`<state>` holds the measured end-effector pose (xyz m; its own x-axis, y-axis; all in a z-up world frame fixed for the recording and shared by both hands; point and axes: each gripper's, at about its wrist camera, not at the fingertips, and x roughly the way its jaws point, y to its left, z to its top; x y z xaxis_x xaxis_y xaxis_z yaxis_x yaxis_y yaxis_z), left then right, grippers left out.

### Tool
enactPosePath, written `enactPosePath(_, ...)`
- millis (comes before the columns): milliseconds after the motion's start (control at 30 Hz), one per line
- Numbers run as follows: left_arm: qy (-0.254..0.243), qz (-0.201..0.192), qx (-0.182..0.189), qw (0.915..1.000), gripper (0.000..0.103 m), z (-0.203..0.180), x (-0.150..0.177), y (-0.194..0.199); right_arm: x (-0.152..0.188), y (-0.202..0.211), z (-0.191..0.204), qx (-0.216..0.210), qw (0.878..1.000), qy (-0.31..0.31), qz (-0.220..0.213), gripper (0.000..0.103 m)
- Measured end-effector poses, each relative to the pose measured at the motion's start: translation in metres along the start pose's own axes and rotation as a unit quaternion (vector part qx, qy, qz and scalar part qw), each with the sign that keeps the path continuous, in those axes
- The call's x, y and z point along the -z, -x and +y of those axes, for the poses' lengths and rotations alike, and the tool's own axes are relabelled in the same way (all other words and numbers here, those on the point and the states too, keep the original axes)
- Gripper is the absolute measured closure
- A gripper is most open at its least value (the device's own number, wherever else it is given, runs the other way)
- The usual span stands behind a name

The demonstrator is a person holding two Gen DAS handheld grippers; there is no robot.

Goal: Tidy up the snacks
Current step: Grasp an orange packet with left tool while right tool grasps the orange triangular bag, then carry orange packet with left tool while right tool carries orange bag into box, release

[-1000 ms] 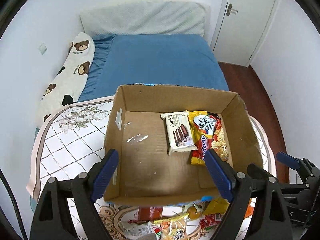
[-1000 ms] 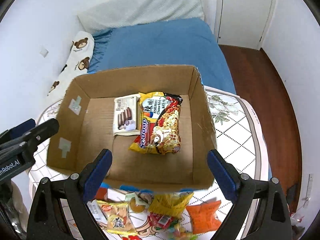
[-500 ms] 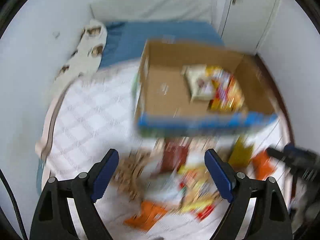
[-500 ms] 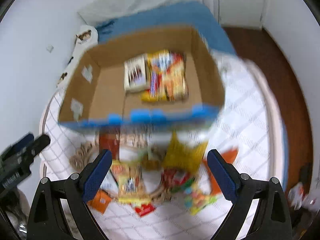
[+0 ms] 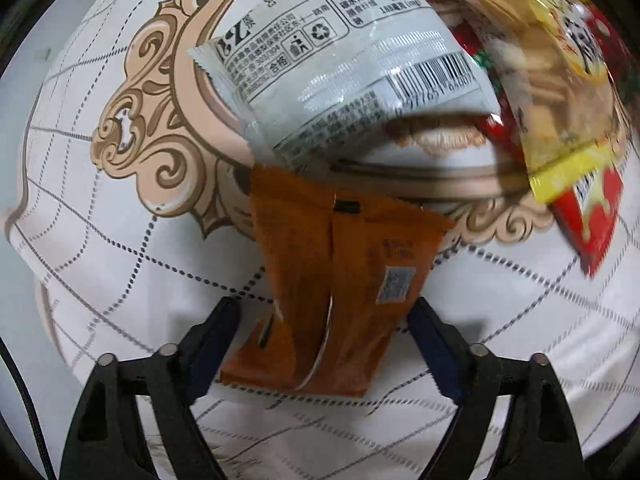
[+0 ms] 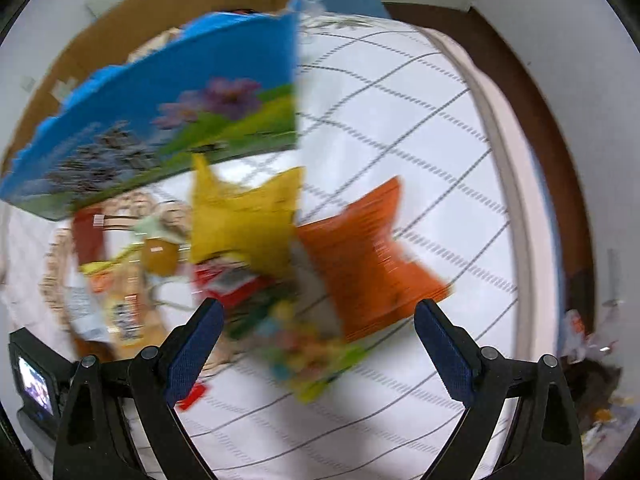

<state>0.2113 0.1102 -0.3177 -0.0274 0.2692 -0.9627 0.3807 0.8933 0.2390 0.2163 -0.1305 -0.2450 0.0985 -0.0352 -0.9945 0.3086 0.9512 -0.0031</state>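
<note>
My left gripper (image 5: 324, 320) is open, low over the tablecloth, its fingers either side of an orange snack packet (image 5: 340, 280) lying flat. A grey-white packet (image 5: 340, 60) lies just beyond it, a yellow and red noodle pack (image 5: 560, 100) to the right. My right gripper (image 6: 318, 328) is open above a blurred pile: a yellow bag (image 6: 244, 216), an orange bag (image 6: 368, 260) and a colourful candy pack (image 6: 312, 352). The cardboard box (image 6: 180, 92) with its blue printed side stands behind the pile at upper left.
The round table (image 6: 440, 140) has a white checked cloth with a beige ornament (image 5: 160, 128). Its edge (image 6: 516, 184) curves along the right, with brown floor beyond. The left gripper's body (image 6: 32, 384) shows at lower left in the right wrist view.
Both grippers have dropped from above the box to the snacks in front of it. The left one now straddles the orange packet; the right one is still moving, its view blurred.
</note>
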Motion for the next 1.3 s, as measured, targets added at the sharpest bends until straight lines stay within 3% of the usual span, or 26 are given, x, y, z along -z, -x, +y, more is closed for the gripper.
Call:
enactPosePath(33, 0.012, -0.004, 0.012, 0.9999, 0.04, 0.0, -0.001, 0.003, -0.003, -0.005, -0.002, 0.009, 1.0, 0.012, 0.003, 0.005)
enactPosePath(67, 0.025, -0.005, 0.022, 0.9994, 0.047, 0.001, -0.002, 0.007, -0.007, -0.013, -0.004, 0.03, 0.999, 0.026, 0.009, 0.005)
enactPosePath(167, 0.077, -0.012, 0.06, 0.9951, 0.048, 0.005, -0.008, 0.02, -0.017, -0.031, -0.01, 0.059, 0.997, 0.044, 0.019, 0.005)
enactPosePath(267, 0.143, 0.006, 0.124, 0.9819, 0.048, 0.015, -0.012, 0.021, -0.026, -0.056, -0.019, 0.062, 0.996, 0.042, 0.047, 0.007)
enactPosePath(333, 0.174, 0.018, 0.161, 0.9714, 0.048, 0.019, -0.012, 0.016, -0.026, -0.065, -0.025, 0.032, 0.997, 0.029, 0.059, 0.021)
enactPosePath(367, 0.18, 0.021, 0.168, 0.969, 0.048, 0.019, -0.012, 0.015, -0.024, -0.067, -0.029, 0.02, 0.998, 0.02, 0.061, 0.036)
enactPosePath(400, 0.184, 0.021, 0.173, 0.9673, 0.048, 0.019, -0.011, 0.014, -0.022, -0.067, -0.032, 0.019, 0.998, 0.011, 0.063, 0.043)
enactPosePath(667, 0.178, 0.027, 0.183, 0.9666, 0.046, 0.009, 0.013, 0.0, 0.04, -0.059, -0.055, -0.013, 0.994, -0.021, 0.11, 0.047)
enactPosePath(767, 0.167, 0.028, 0.172, 0.9705, 0.045, 0.004, 0.012, -0.008, 0.066, -0.064, -0.061, -0.021, 0.991, -0.026, 0.129, 0.047)
enactPosePath(900, 0.159, 0.024, 0.155, 0.9748, 0.046, -0.018, 0.009, -0.006, 0.073, -0.071, -0.07, -0.028, 0.99, -0.054, 0.126, 0.037)
enactPosePath(967, 0.157, 0.015, 0.149, 0.9762, 0.05, -0.03, -0.004, 0.009, 0.072, -0.072, -0.068, -0.013, 0.992, -0.052, 0.117, 0.037)
enactPosePath(1067, 0.147, -0.001, 0.14, 0.9791, 0.052, -0.035, -0.005, 0.033, 0.071, -0.069, -0.063, 0.015, 0.994, -0.047, 0.101, 0.053)
enactPosePath(1167, 0.144, -0.022, 0.147, 0.9782, 0.053, -0.026, -0.006, 0.063, 0.072, -0.049, -0.057, -0.01, 0.994, -0.063, 0.088, 0.056)
enactPosePath(1300, 0.144, -0.067, 0.185, 0.9698, 0.053, -0.021, -0.015, 0.123, 0.063, -0.004, -0.056, -0.047, 0.996, -0.063, 0.048, 0.056)
